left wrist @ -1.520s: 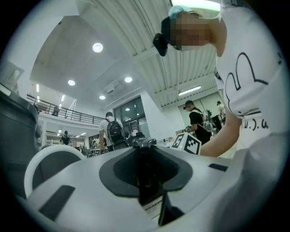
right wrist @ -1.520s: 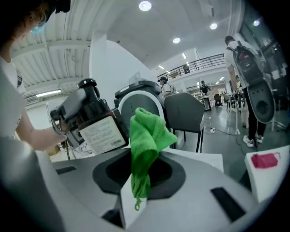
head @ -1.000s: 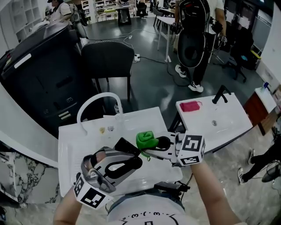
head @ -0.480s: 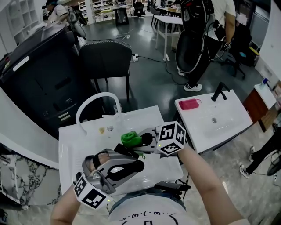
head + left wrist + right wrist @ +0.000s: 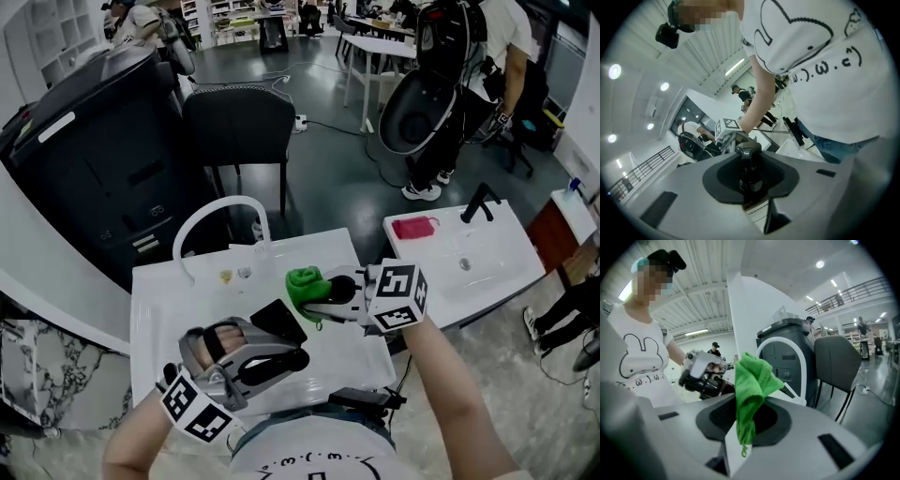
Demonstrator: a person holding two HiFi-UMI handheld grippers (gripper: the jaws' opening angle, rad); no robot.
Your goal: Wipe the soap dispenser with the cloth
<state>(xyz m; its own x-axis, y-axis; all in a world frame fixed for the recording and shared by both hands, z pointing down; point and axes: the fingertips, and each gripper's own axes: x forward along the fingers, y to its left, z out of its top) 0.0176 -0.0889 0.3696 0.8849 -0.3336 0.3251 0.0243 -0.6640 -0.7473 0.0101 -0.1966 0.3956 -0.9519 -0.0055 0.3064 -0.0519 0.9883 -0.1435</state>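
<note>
Both claws loaded over the white sink top [image 5: 159,309]: soap dispenser [image 5: 279,321] on the left, cloth [image 5: 304,281] on the right.

My left gripper [image 5: 267,339] sits low near the front edge of the sink top. Its jaws are narrowed and clamped on the dark soap dispenser, which tilts up and to the right; in the left gripper view the pump head pokes out between the jaws. Just right of the dispenser's far end is the green cloth, bunched up and pinched in my right gripper [image 5: 323,292], with a loose fold hanging in front of the jaws. I cannot tell whether the cloth and the dispenser touch. Behind both, a white arched tap [image 5: 217,208] stands at the back of the sink top.
</note>
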